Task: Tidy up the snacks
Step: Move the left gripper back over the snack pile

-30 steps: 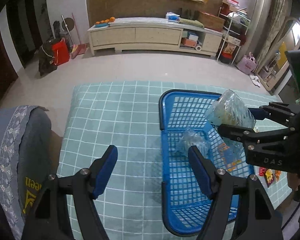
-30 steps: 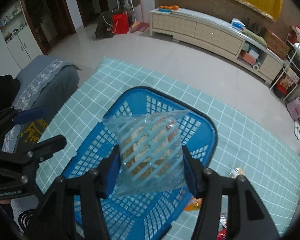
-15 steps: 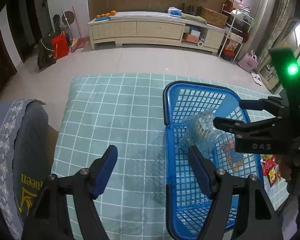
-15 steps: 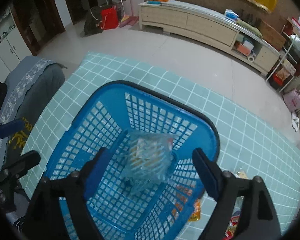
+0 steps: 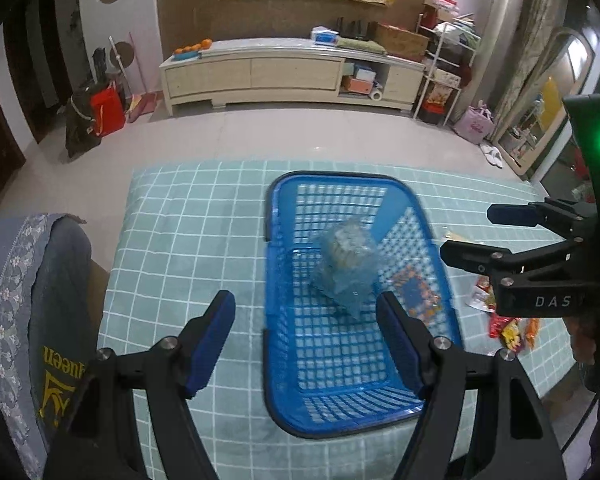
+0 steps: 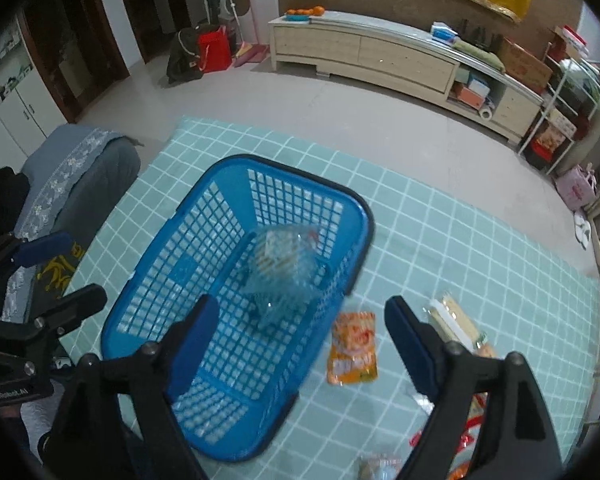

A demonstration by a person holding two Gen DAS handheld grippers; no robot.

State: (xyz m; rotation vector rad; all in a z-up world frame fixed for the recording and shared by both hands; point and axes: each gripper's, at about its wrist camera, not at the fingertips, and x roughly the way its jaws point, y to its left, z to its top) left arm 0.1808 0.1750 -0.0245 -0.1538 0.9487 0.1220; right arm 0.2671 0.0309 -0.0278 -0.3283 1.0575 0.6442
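While both grippers, left (image 5: 304, 340) and right (image 6: 300, 344), gape empty, the propped clear packet (image 6: 284, 268) (atop another) could topple inside the basket (image 6: 140, 300).

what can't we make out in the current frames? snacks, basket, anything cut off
- Clear snack bag in the blue basket: contents and print are blurred in both views.
- Orange packet: label smeared by motion, right wrist view.
- Snacks at the lower right: cut by the frame edge and the right gripper; count unclear.
- Red wrappers: partly behind the right gripper, left wrist view.
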